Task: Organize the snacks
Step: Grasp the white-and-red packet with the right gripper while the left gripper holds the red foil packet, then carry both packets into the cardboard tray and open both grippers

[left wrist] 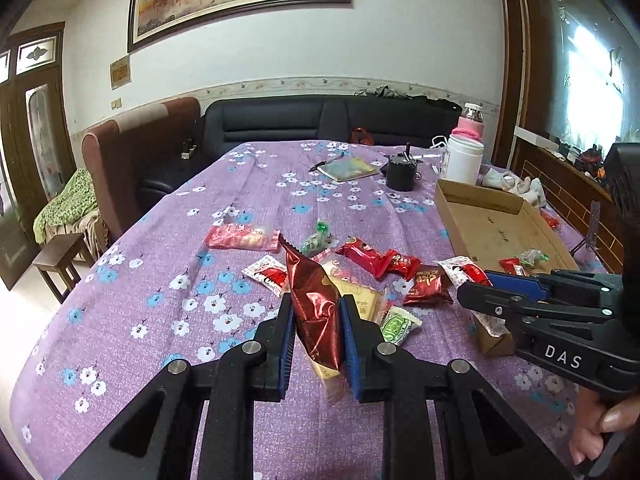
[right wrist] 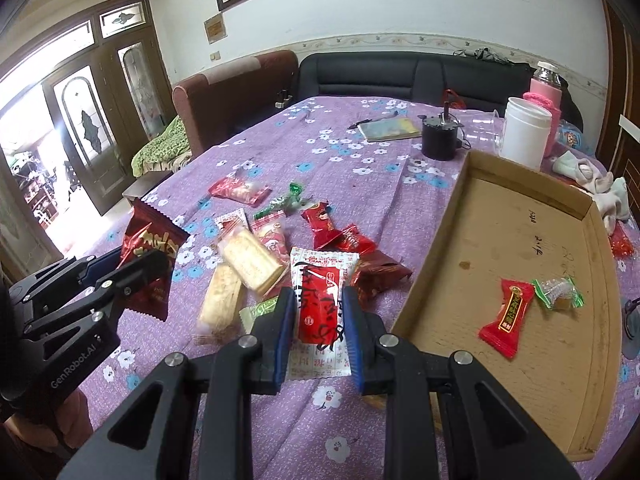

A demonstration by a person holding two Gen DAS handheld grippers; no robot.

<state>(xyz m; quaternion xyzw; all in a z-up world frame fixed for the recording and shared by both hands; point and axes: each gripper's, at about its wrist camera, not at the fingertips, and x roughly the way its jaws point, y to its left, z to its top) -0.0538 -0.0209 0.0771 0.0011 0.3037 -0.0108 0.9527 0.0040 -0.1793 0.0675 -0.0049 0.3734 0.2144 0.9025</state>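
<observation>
My left gripper (left wrist: 317, 300) is shut on a dark red foil snack packet (left wrist: 314, 300) and holds it upright above the purple flowered tablecloth (left wrist: 160, 280). In the right wrist view the same packet (right wrist: 150, 240) hangs at the far left in the left gripper (right wrist: 140, 258). My right gripper (right wrist: 317, 292) is shut on a white and red packet (right wrist: 320, 304), just left of the cardboard tray (right wrist: 440, 240). A red candy (right wrist: 506, 312) and a green candy (right wrist: 558, 292) lie in the tray. Several loose snacks (right wrist: 248, 260) lie in a pile on the cloth between the grippers.
At the far side of the table stand a white jar (right wrist: 524, 132), a pink-sleeved bottle (right wrist: 544, 88), a black round container (right wrist: 440, 136) and a notebook with a pen (right wrist: 390, 128). A dark sofa (right wrist: 400, 72) and a brown armchair (right wrist: 236, 92) stand beyond. The table's left edge drops off near the door.
</observation>
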